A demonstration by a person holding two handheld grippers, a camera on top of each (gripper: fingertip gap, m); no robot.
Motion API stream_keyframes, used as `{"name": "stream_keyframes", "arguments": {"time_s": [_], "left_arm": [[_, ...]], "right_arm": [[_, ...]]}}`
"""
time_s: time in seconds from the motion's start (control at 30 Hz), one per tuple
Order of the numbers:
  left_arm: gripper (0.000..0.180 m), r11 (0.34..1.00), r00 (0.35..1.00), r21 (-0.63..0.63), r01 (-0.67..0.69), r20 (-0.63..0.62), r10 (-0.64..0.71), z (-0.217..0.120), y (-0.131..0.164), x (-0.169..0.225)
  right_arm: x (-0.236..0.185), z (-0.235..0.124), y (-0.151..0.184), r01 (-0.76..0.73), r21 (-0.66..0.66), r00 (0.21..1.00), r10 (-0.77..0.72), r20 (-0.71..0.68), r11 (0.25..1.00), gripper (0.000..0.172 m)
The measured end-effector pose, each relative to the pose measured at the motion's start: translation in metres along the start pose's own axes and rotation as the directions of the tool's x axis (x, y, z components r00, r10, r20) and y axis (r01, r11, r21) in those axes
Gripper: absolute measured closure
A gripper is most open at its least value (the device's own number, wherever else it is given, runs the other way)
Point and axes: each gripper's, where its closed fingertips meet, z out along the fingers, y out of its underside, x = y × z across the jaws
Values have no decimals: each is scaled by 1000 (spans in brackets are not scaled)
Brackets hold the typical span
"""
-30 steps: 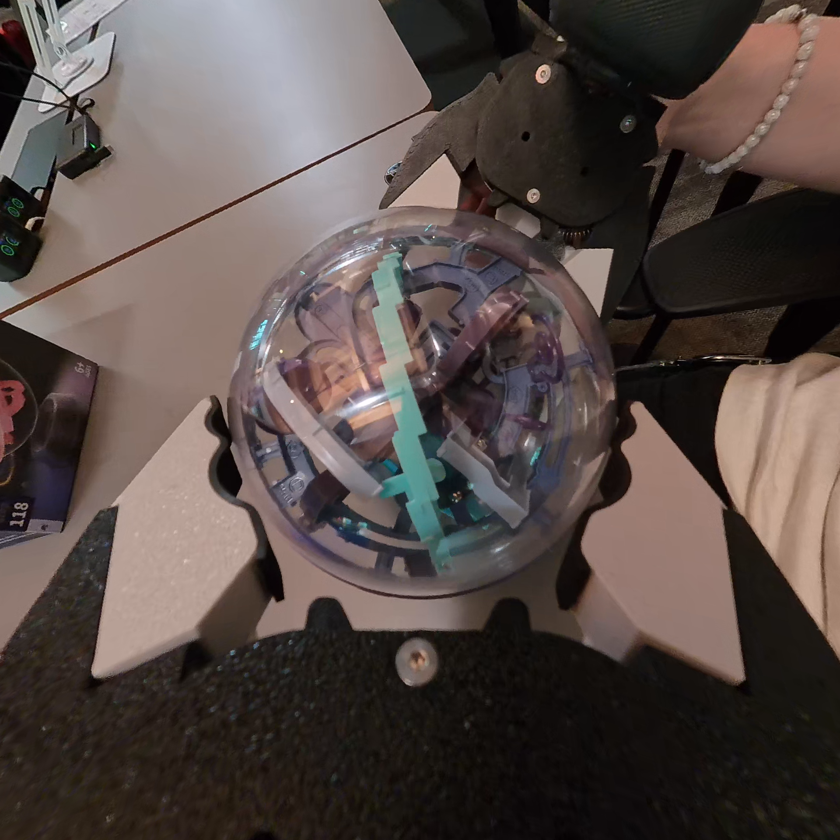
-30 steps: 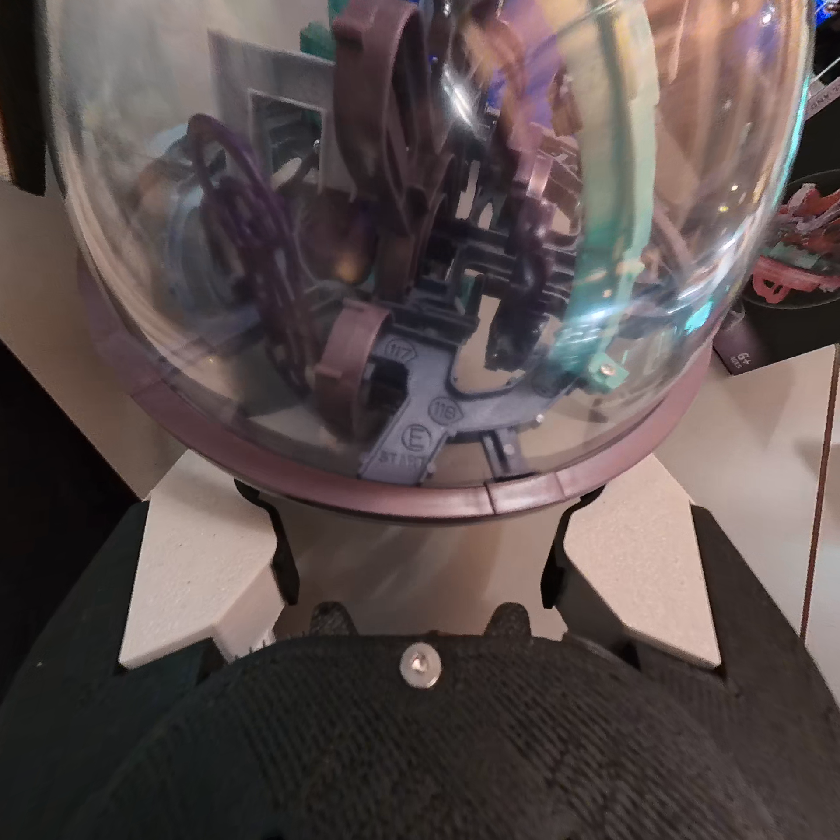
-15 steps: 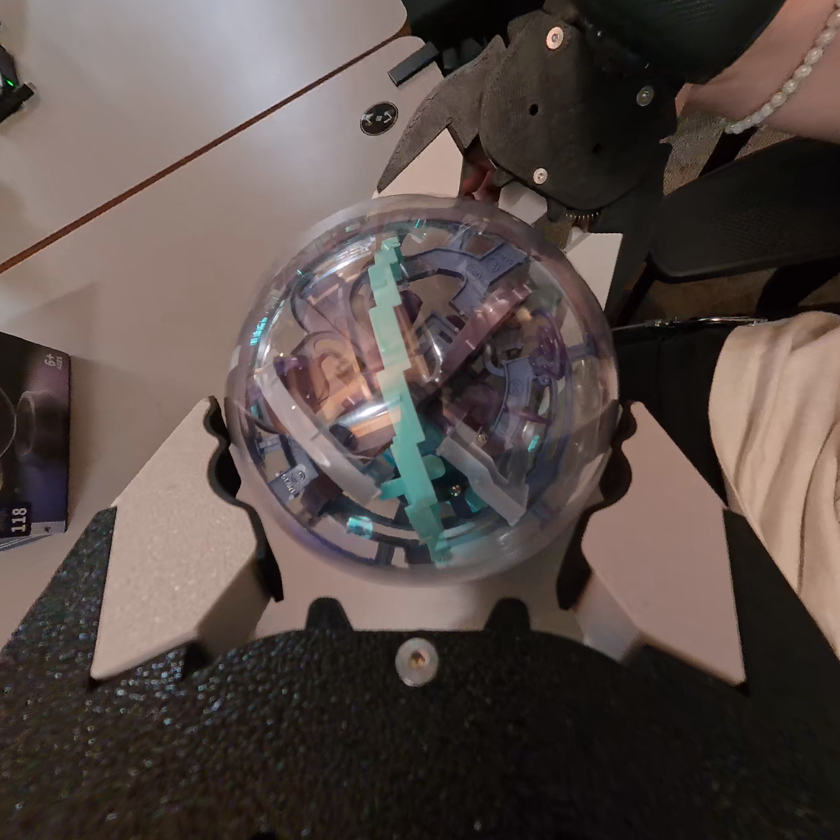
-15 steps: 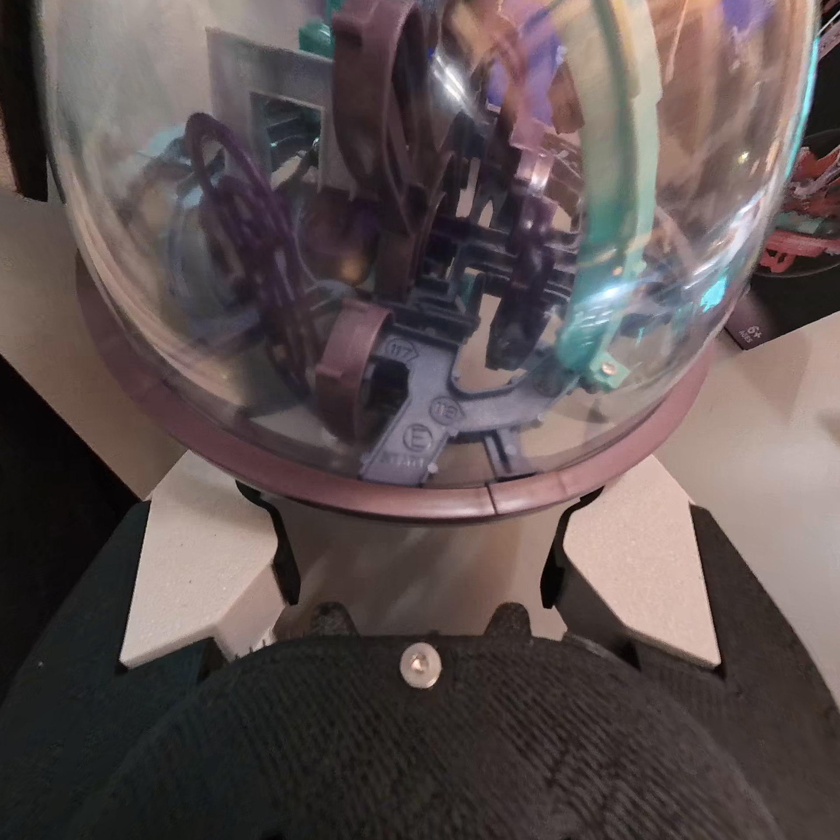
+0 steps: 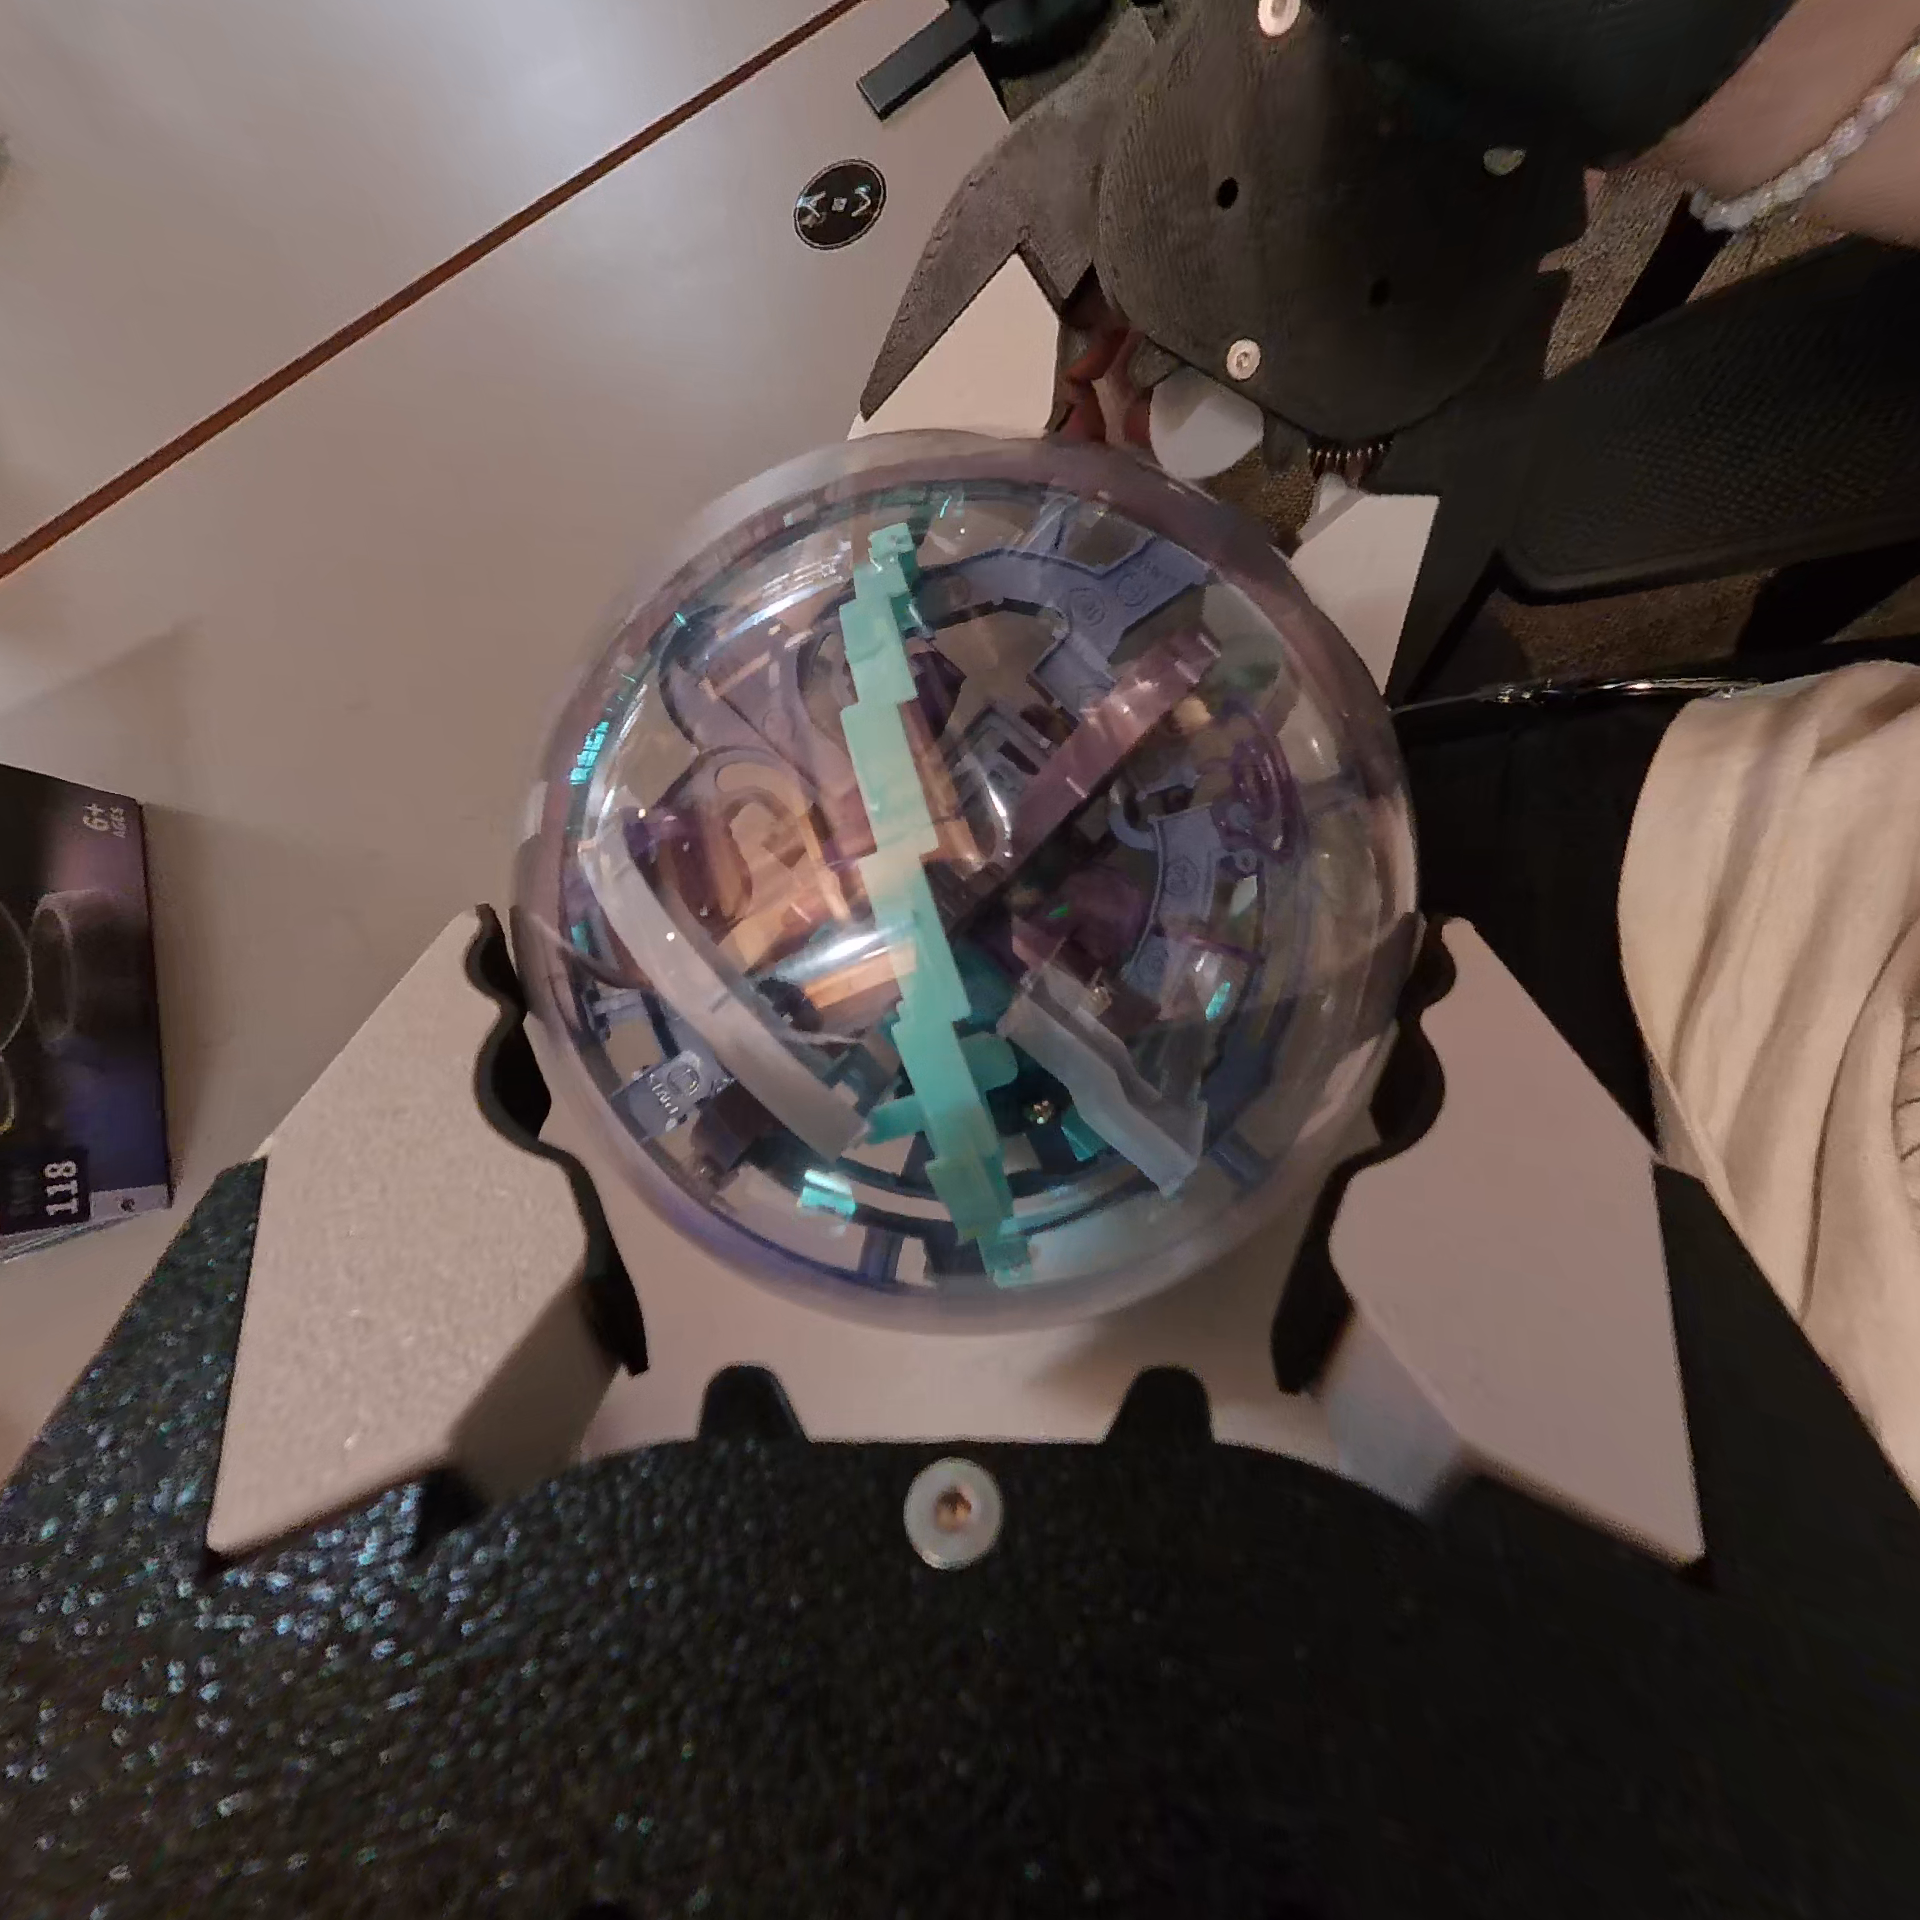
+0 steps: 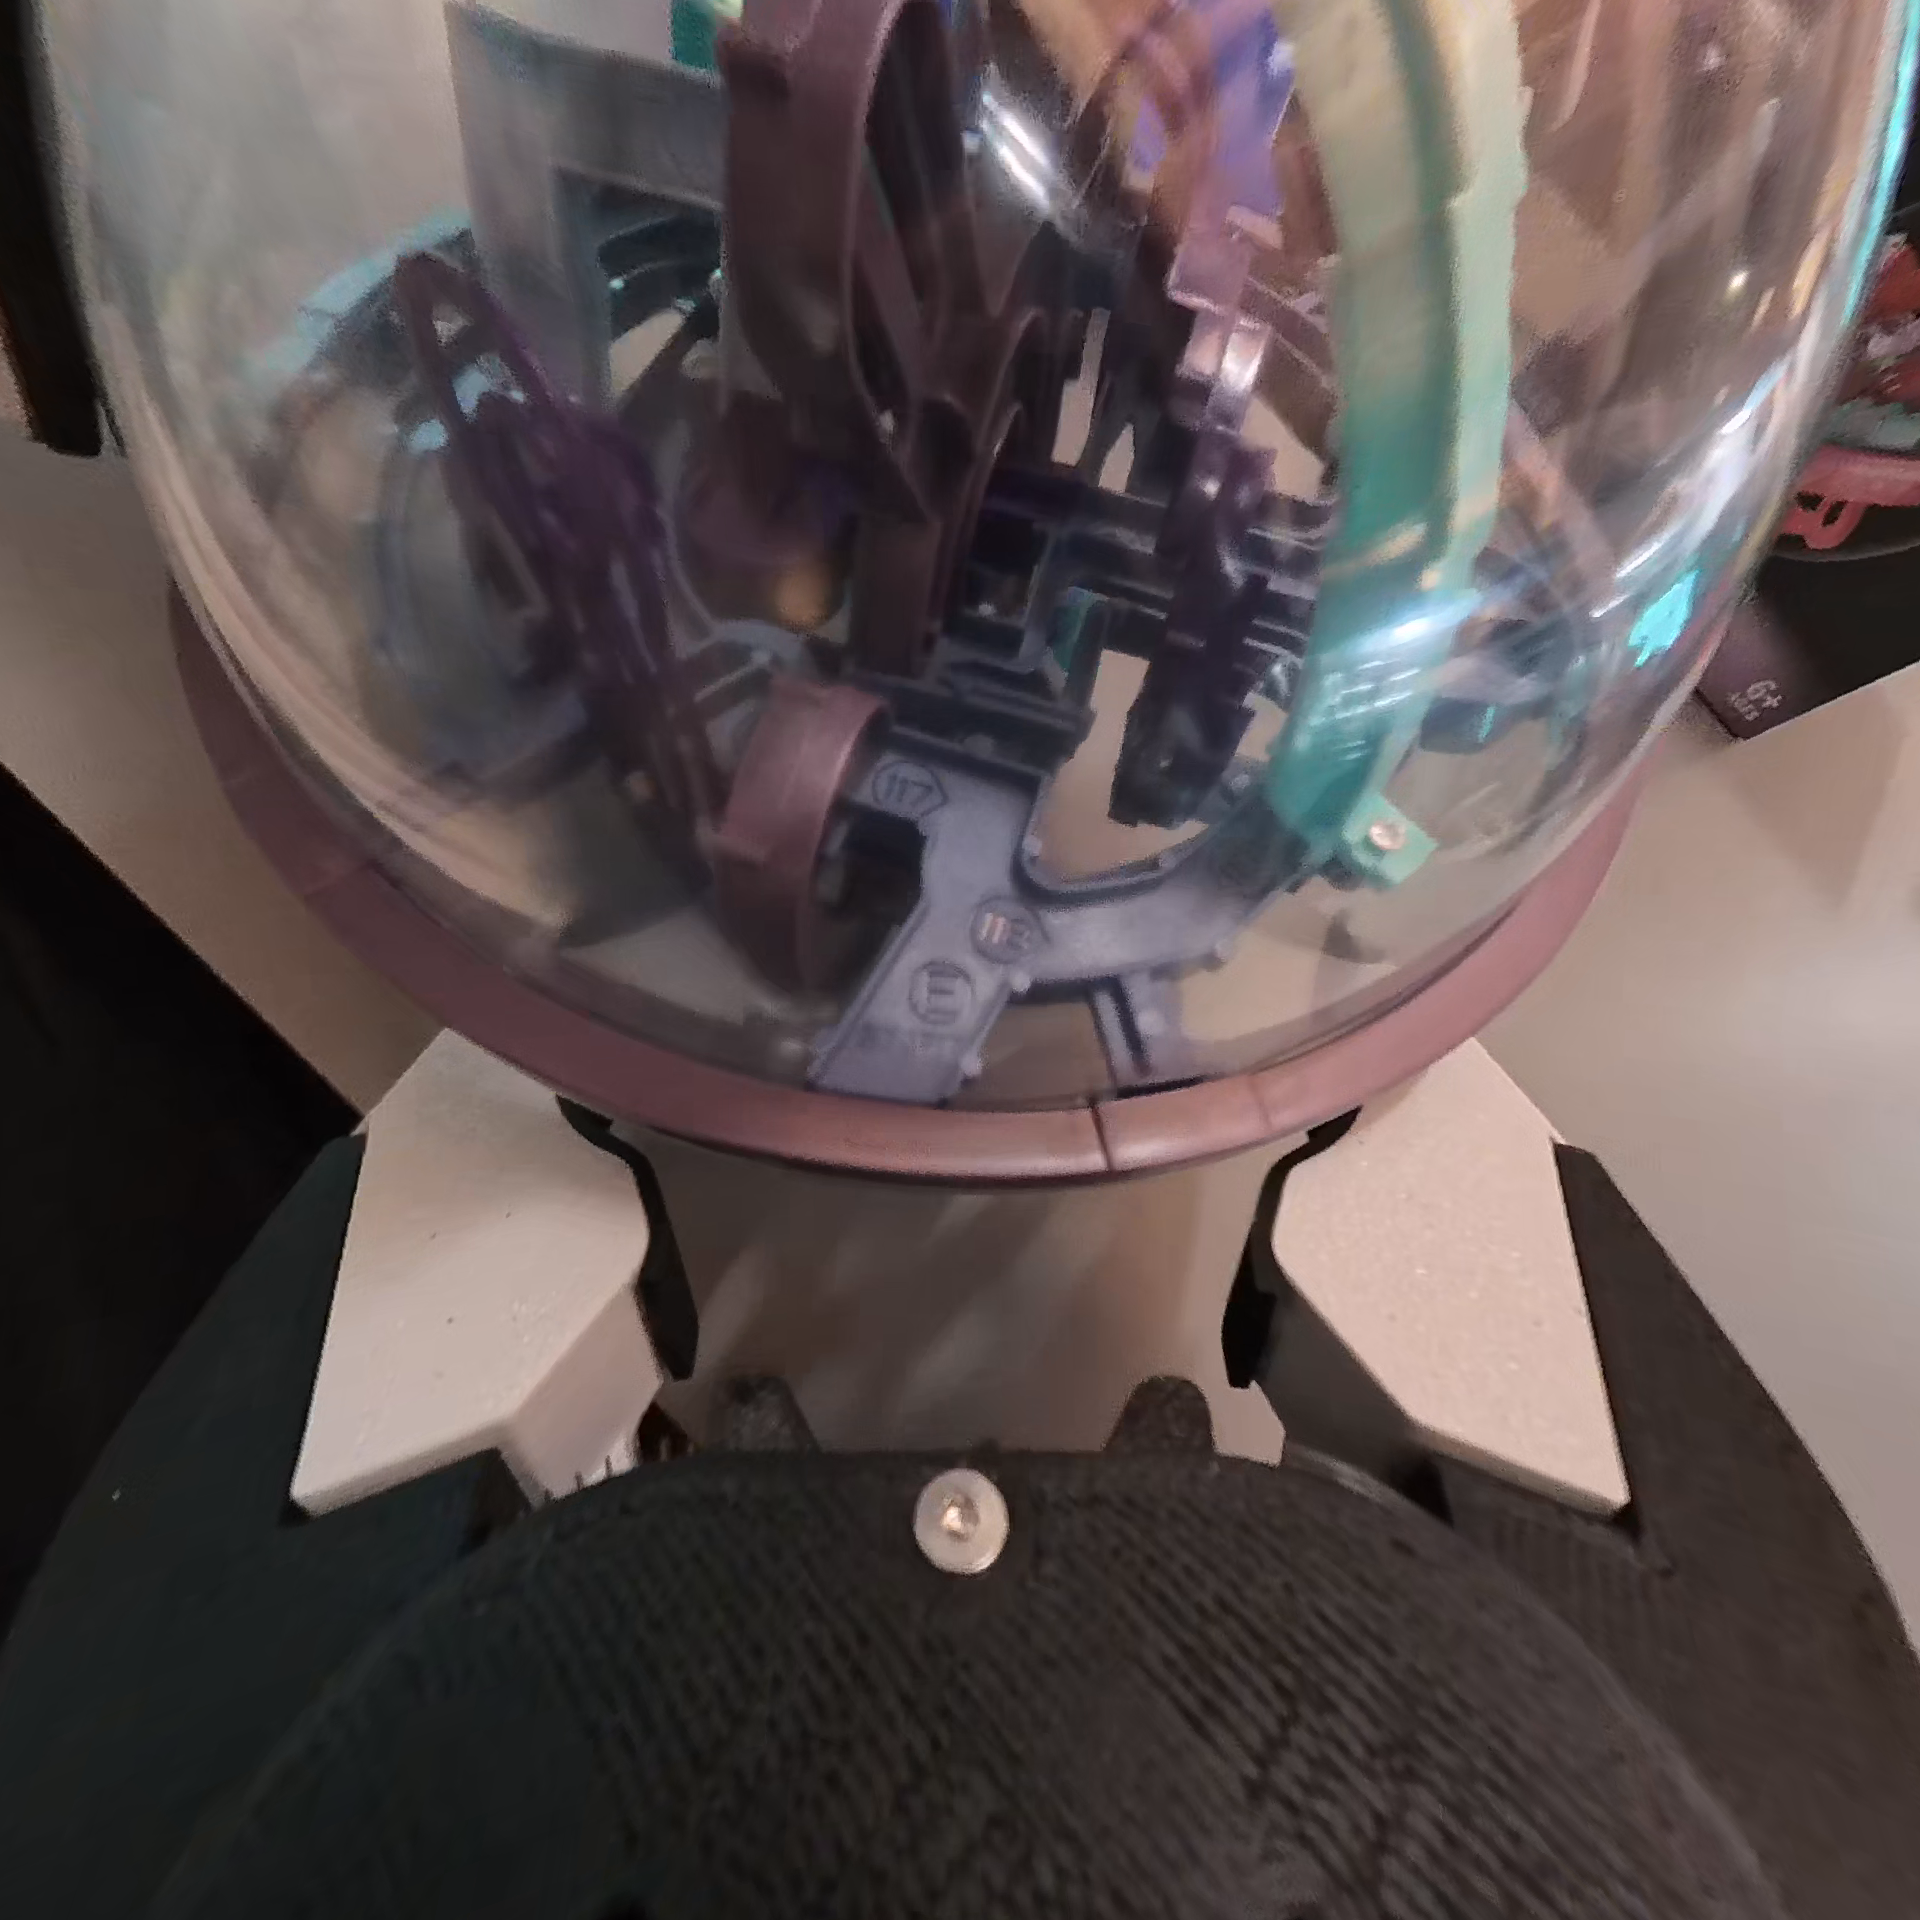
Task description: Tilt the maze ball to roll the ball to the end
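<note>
Between my left gripper's [image 5: 961, 935] spread fingers sits the maze ball [image 5: 966, 790], gripped at both sides. Beyond the ball, my right gripper [image 6: 956, 1132] holds its purple rim [image 6: 935, 1132].

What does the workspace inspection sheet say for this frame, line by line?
Surface: pale table, with a dark seam running across it.
Job's things: clear maze ball with teal, purple and grey tracks inside; the small ball cannot be made out.
Clutter: dark box at the left edge; round black sticker; small black bar.
Grippers: left gripper clamps the maze ball on both sides; right gripper meets its purple rim from the far side, grasp unclear.
Cables: nothing seen.
Surroundings: black chair, carpet, a person's cream sleeve and beaded bracelet.
</note>
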Motion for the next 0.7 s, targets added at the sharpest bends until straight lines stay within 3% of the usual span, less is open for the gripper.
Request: {"name": "stream_keyframes", "arguments": {"time_s": [0.03, 0.2, 0.53, 0.7], "left_arm": [[23, 1000, 1000, -7, -2, -4, 2, 0, 0, 0], [23, 998, 1000, -60, 17, -25, -19, 4, 7, 1], [23, 1000, 1000, -26, -8, -17, 7, 11, -5, 3], [23, 999, 998, -8, 52, -20, -53, 14, -9, -1]], "right_arm": [[0, -2, 1, 7, -21, 1000, -7, 1, 1000, 39], [6, -17, 6, 125, -93, 992, -127, -10, 988, 29], [8, -21, 19, 73, -190, 997, -73, 6, 979, 30], [10, -15, 21, 5, -216, 1000, -3, 9, 976, 21]]}}
